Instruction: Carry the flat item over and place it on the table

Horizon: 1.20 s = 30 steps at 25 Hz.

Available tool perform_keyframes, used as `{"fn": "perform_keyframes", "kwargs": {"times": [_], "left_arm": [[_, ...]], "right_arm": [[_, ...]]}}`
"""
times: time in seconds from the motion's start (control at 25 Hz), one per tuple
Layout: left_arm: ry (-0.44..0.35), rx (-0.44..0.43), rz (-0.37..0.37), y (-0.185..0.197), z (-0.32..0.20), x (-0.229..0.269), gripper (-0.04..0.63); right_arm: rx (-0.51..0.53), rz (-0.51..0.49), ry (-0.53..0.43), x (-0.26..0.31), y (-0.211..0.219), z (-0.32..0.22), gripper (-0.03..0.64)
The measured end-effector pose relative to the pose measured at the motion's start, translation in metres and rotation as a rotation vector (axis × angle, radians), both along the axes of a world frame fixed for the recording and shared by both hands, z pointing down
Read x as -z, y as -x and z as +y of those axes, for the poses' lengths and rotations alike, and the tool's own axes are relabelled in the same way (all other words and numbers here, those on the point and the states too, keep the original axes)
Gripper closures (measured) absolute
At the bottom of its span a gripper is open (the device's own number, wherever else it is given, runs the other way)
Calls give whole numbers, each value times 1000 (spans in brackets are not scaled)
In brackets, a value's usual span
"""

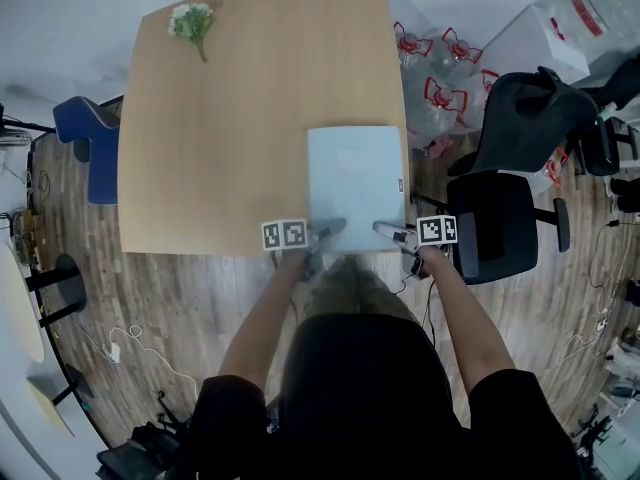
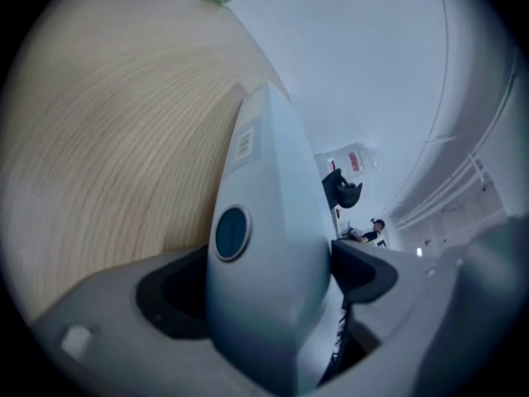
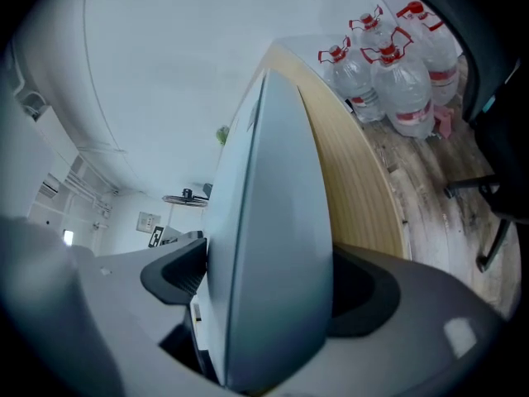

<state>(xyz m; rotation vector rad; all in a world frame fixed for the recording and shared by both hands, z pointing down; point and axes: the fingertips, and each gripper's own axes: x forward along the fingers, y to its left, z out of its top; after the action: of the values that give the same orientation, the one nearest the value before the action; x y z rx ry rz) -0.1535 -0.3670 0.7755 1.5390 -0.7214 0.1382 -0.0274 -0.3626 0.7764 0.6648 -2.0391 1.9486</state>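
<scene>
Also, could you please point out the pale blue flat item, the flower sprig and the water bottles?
pale blue flat item (image 1: pixel 355 173), head view, middle of its top face.
flower sprig (image 1: pixel 190 18), head view, its white blossoms.
water bottles (image 3: pixel 401 85), right gripper view, body of one bottle.

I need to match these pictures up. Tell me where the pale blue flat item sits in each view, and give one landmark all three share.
Head view: the flat item lies at the near right corner of the wooden table.
Left gripper view: centre, nearly edge-on.
Right gripper view: centre, nearly edge-on.
Shared landmark: the wooden table, left of the item in the left gripper view, right of it in the right gripper view.
</scene>
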Motion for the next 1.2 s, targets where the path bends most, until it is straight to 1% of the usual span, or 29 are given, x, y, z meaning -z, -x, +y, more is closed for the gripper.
{"fn": "perform_keyframes", "kwargs": {"times": [0.2, 0.52, 0.68, 0.76, 0.92, 1.0, 1.12, 1.2], "left_arm": [[-17, 8, -27, 1, 3, 1, 147], [-45, 19, -154, -2, 12, -2, 137], [-55, 9, -214, -5, 16, -5, 135], [-50, 0, -220, -6, 17, -5, 135], [-39, -18, -211, -6, 18, -4, 133], [-37, -20, -227, -5, 18, -4, 130], [-50, -36, -269, -5, 19, -3, 130], [-60, -43, -278, -4, 21, 0, 131]], "right_arm": [[-22, 96, -35, 0, -6, 4, 169], [-40, 213, -68, -4, -21, 13, 161], [-1, 269, -101, -7, -28, 24, 175], [23, 274, -118, -7, -30, 29, 179], [39, 267, -116, -5, -30, 34, 186], [47, 267, -111, -6, -31, 36, 186], [67, 271, -111, -7, -36, 39, 189], [78, 276, -118, -7, -40, 42, 189]]}}
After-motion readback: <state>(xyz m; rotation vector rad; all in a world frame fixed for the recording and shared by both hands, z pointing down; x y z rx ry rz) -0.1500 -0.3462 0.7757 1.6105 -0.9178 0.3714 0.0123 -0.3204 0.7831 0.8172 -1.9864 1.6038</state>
